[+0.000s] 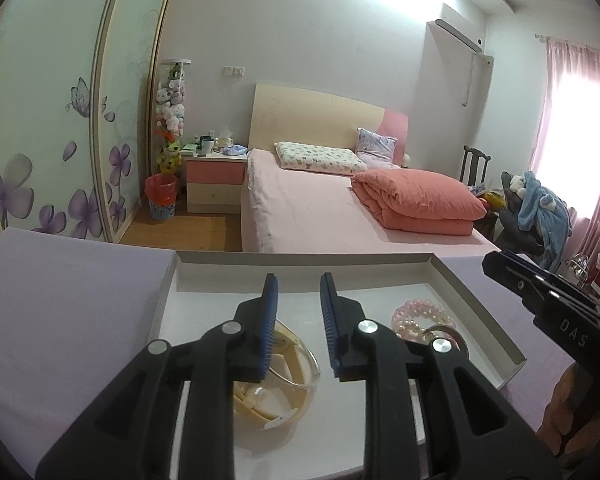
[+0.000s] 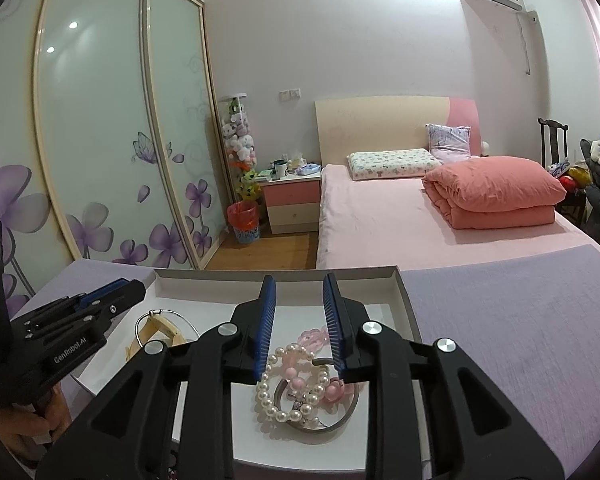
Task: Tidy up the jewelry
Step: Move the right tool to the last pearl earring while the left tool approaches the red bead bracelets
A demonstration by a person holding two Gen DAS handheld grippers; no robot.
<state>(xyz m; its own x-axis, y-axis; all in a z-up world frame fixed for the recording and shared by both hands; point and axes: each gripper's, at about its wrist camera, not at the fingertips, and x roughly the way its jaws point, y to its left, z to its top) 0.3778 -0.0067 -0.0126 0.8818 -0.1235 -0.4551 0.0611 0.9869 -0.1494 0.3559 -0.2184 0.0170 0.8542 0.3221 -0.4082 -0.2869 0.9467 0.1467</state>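
A shallow white tray (image 1: 476, 292) lies on a lilac cloth. In the left wrist view my left gripper (image 1: 298, 294) is open and empty above a cream band and thin wire hoop (image 1: 288, 376) in the tray's left part. Pink and pearl bead bracelets (image 1: 418, 318) lie to its right. In the right wrist view my right gripper (image 2: 299, 294) is open and empty above a pearl bracelet (image 2: 288, 384), pink beads (image 2: 312, 338) and a grey metal bangle (image 2: 320, 420). The cream band (image 2: 158, 330) and the tray (image 2: 410, 308) show there too.
The lilac cloth (image 2: 520, 352) covers the surface around the tray. Beyond it are a pink bed (image 2: 400, 220) with a folded orange quilt (image 2: 496, 192), a nightstand (image 2: 292, 204), a red waste bin (image 2: 244, 220) and sliding wardrobe doors (image 2: 100, 140).
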